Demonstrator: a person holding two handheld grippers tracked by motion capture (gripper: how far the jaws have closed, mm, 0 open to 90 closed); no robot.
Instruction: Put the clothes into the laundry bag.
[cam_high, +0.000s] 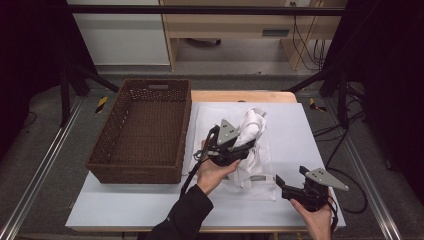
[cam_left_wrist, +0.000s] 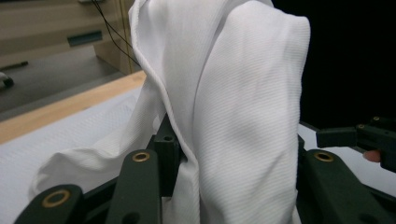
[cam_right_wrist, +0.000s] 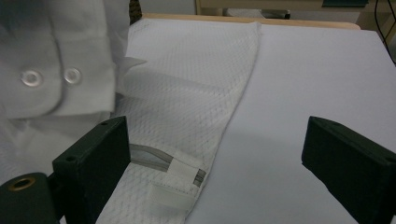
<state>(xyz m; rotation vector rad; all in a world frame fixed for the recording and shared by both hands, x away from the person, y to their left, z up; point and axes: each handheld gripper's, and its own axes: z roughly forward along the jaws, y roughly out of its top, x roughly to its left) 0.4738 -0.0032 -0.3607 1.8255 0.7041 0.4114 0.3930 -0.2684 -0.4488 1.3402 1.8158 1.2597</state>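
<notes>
A white shirt (cam_high: 252, 125) hangs bunched over the middle of the table, and my left gripper (cam_high: 239, 148) is shut on it. In the left gripper view the cloth (cam_left_wrist: 243, 93) drapes down between the black jaws of that gripper (cam_left_wrist: 233, 144). Under it a white mesh laundry bag (cam_high: 262, 187) lies flat on the table. My right gripper (cam_high: 291, 177) stands open near the front right edge, beside the bag's corner. In the right gripper view the open right gripper (cam_right_wrist: 219, 154) has nothing between its jaws; the bag (cam_right_wrist: 187, 107) with its zipper (cam_right_wrist: 163, 163) lies just left, and a shirt cuff (cam_right_wrist: 56, 79) with two snaps hangs at upper left.
A brown wicker basket (cam_high: 115, 120) stands on the left part of the table, with nothing in it. A white cover (cam_high: 300, 130) spreads over the table, bare to the right of the bag. Black frame bars and cables run around the table.
</notes>
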